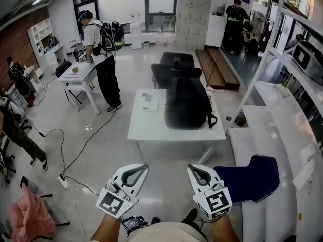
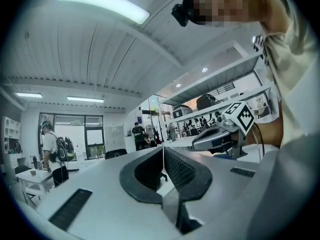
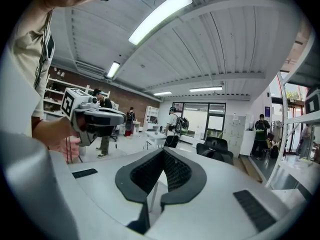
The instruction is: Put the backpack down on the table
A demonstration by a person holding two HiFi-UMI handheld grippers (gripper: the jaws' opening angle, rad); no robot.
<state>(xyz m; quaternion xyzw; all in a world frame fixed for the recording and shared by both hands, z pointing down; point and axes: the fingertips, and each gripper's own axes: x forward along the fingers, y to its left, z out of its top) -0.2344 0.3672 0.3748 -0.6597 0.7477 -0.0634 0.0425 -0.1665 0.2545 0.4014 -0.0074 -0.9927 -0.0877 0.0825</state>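
Note:
A black backpack (image 1: 186, 104) lies on the white table (image 1: 151, 126) in the middle of the room, in the head view. My left gripper (image 1: 143, 167) and right gripper (image 1: 192, 169) hover side by side well short of the table's near edge, above the floor, both shut and holding nothing. In the left gripper view the dark pads (image 2: 172, 170) meet with nothing between them; the right gripper (image 2: 220, 136) shows beside it. The right gripper view shows its own pads (image 3: 172, 171) closed and the left gripper (image 3: 95, 118) at the left.
A small white object (image 1: 149, 102) lies on the table's left part. Black chairs (image 1: 176, 67) stand behind the table. A person with a backpack (image 1: 101, 59) stands at another white table (image 1: 78, 75) at the left. White shelving (image 1: 282, 130) and a blue cushion (image 1: 247, 178) line the right; cables (image 1: 65, 150) cross the floor.

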